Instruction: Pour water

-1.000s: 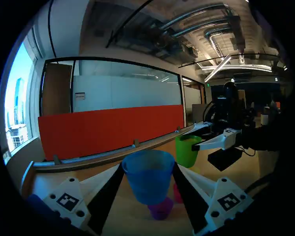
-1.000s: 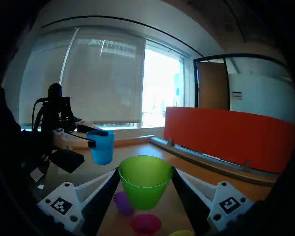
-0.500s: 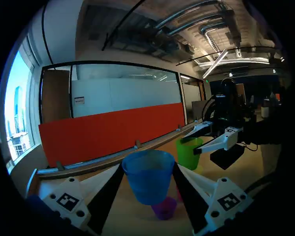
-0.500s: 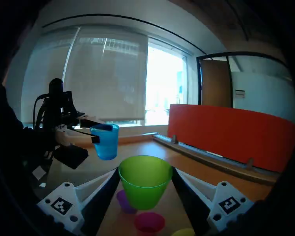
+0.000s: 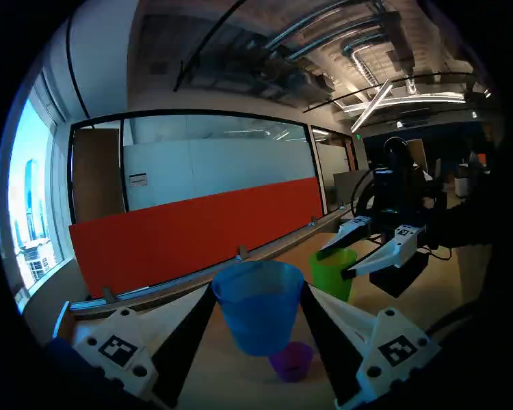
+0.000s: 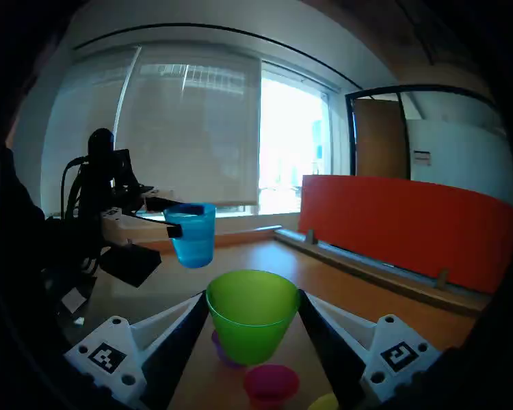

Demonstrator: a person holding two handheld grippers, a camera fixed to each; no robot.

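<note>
Left tongs [image 5: 258,294] are pinching the blue cup [image 5: 258,316], both fingers pressed on its sides, and the cup is upright and off the bench [image 5: 222,369]. Its wall is see-through, but I can't make out a water line, so I can't tell what is in it.

Right tongs [image 6: 252,301] are clamped the same way on the green cup [image 6: 252,324], also upright and in the air. I'm looking at its mouth from low down, and the inside is plain green. I can't tell if it holds water.

In the left gripper view the green cup sits out to the right, gripped between the right tongs' white fingers, with a dark sleeve behind them. Just below my blue cup a small purple cup [image 5: 291,361] stands on the bench.

In the right gripper view the blue cup hangs to the left in the left tongs, well apart from the green one. Below, a purple cup peeks out behind the green cup, mostly hidden. A pink cup [image 6: 270,383] stands in front, and a yellow rim [image 6: 323,402] is cut off at the bottom edge. What is inside those small cups is too hard to see.

An orange partition [image 6: 407,225] runs along the far side of the bench.
</note>
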